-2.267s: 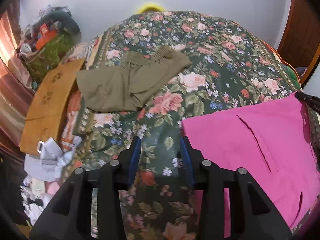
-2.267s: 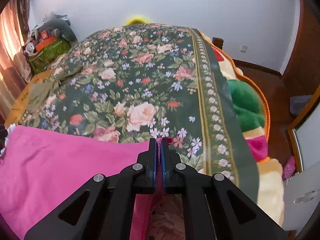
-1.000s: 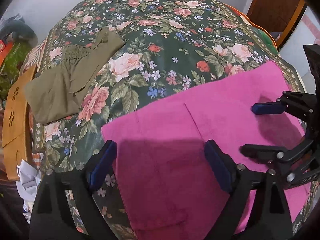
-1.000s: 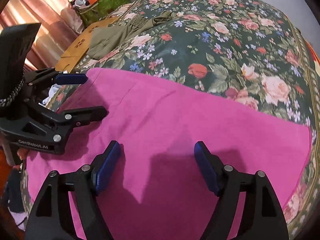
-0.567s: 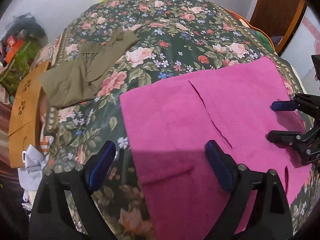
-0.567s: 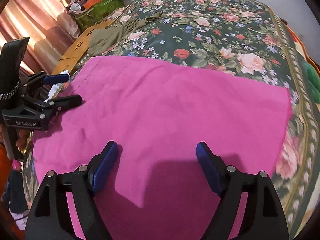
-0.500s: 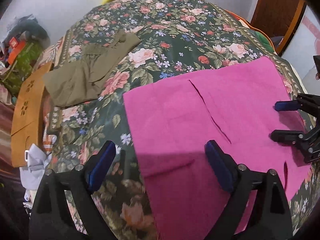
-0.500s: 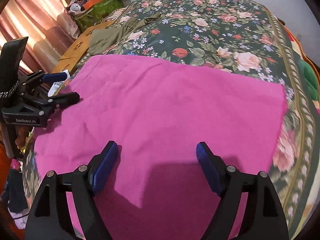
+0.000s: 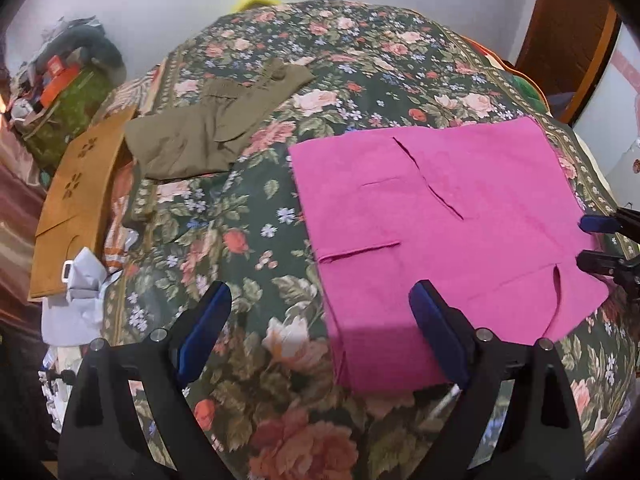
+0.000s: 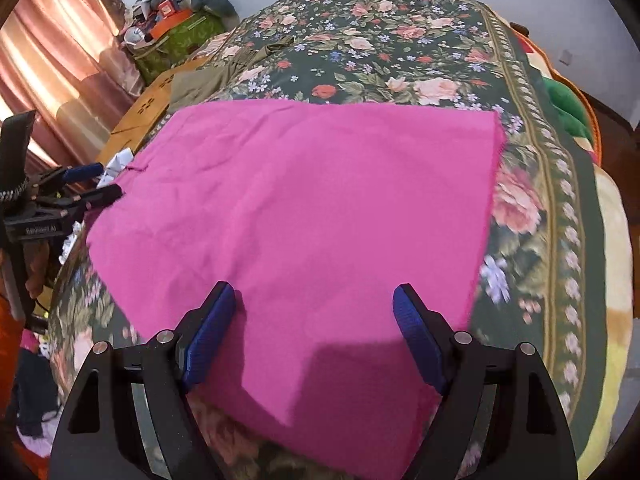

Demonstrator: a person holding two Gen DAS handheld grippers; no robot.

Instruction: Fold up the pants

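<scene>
The pink pants (image 9: 440, 216) lie flat in a folded rectangle on the floral bedspread (image 9: 248, 240); they fill the middle of the right wrist view (image 10: 312, 208). My left gripper (image 9: 320, 332) is open and empty, hovering over the near left edge of the pants. It also shows at the left of the right wrist view (image 10: 92, 184). My right gripper (image 10: 316, 336) is open and empty above the pants' near edge. It shows at the right edge of the left wrist view (image 9: 588, 240).
Folded olive pants (image 9: 208, 132) lie at the far left of the bed. A brown wooden board (image 9: 76, 200) and white cloth (image 9: 80, 288) lie off the bed's left side. A cluttered green bag (image 9: 60, 108) stands beyond. A wooden door (image 9: 568, 24) is at the right.
Both grippers let go of the pink pants and opened. They then drew back toward the near edge of the bed, so the whole folded piece now lies in view.
</scene>
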